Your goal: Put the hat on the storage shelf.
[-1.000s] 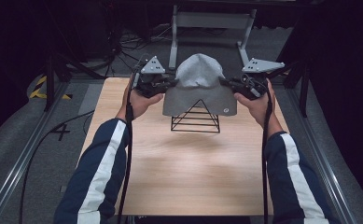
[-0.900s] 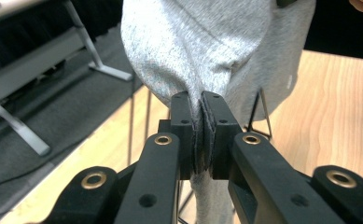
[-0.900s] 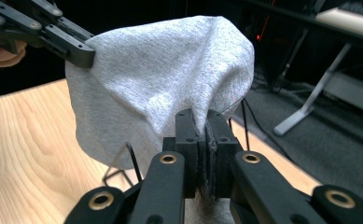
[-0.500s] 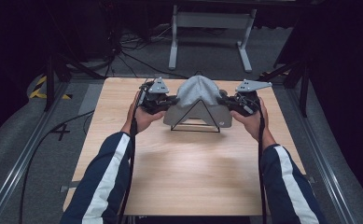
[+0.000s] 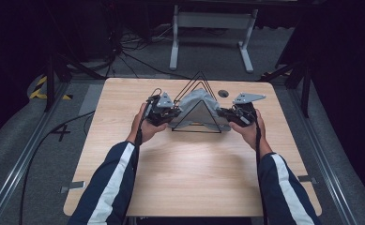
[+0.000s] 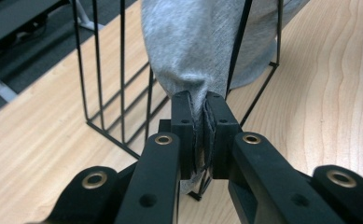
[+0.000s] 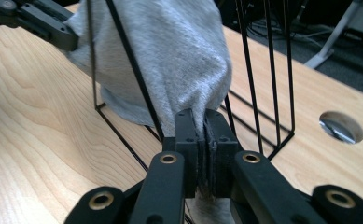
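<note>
One grey cloth (image 5: 197, 110) sits inside the black wire rack (image 5: 196, 105), stretched crosswise between its two ends. The left gripper (image 5: 170, 111) pinches the cloth's left edge beside the rack, the right gripper (image 5: 227, 114) its right edge, both equally near. The rack stands toward the far edge of the table (image 5: 189, 173).

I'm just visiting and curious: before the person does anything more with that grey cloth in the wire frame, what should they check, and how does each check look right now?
1. Left gripper clamped on the grey cloth: ok, cloth is pinched between its jaws.
2. Right gripper clamped on the cloth: ok, same.
3. Cloth inside the black wire rack: ok, it sits within the wires.
4. Rack upright on the wooden table: ok.
5. Cloth free of snags on the wires: cannot tell.
</note>
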{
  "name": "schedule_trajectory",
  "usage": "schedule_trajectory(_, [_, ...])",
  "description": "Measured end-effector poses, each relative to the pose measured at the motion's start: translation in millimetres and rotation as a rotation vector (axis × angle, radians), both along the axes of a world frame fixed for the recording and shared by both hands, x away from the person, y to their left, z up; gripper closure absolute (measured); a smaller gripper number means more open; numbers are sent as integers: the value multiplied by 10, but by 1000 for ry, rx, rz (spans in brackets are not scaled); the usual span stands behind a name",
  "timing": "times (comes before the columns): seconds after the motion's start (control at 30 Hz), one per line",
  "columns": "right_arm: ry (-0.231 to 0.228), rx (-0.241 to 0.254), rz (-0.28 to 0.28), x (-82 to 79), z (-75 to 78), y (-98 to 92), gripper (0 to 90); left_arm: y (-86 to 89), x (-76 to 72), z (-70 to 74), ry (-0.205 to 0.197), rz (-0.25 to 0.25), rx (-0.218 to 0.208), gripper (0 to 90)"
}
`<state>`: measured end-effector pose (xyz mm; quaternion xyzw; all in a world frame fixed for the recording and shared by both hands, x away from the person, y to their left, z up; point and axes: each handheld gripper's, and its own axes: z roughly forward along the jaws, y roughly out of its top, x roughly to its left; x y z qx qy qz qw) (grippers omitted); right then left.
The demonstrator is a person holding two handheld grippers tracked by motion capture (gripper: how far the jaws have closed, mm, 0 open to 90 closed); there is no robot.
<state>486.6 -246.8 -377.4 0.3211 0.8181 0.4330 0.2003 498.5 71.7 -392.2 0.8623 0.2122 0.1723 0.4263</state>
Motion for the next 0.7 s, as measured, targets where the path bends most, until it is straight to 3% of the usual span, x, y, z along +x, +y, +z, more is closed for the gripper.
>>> schedule_trajectory(0.1, [7,-3,-11,20,-57,-1,858,16,13,-74,-8,13,35,843])
schedule_trajectory(0.2, [7,-9,-21,31,-79,2,858,35,32,-123,8,20,9,843])
schedule_trajectory(0.4, [6,-44,-37,40,-120,38,858,-7,42,-199,3,28,28,843])
schedule_trajectory(0.7, [-17,-51,-60,4,-68,43,853,66,-14,-114,6,48,1,839])
